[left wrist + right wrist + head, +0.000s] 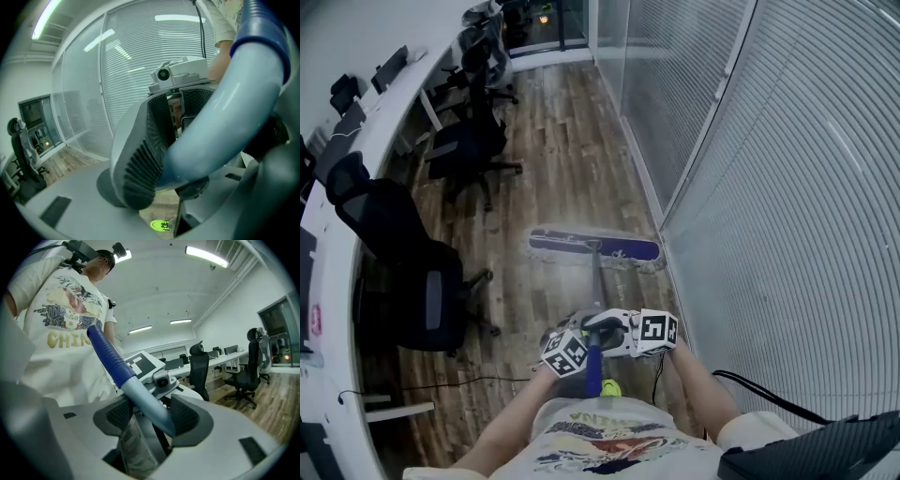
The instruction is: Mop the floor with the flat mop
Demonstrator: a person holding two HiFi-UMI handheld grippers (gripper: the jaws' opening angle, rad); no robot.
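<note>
The flat mop's blue head point(593, 247) with its white fringe lies flat on the wood floor, close to the glass wall. Its pale handle point(596, 291) rises toward me and ends in a blue grip point(592, 370). My left gripper point(586, 339) is shut on the handle; in the left gripper view the pale handle point(225, 112) fills the space against the ribbed pad point(143, 159). My right gripper point(614, 330) is shut on the same handle just beside it. In the right gripper view the handle point(140, 397) runs slantwise between both pads point(187, 418), with the blue grip point(105, 352) above.
Black office chairs point(403, 253) point(473, 141) stand along a long white desk point(366, 122) on the left. A glass wall with blinds point(750, 169) runs down the right. A thin cable point(441, 382) lies on the floor near my feet. A green shoe point(610, 387) shows below the grippers.
</note>
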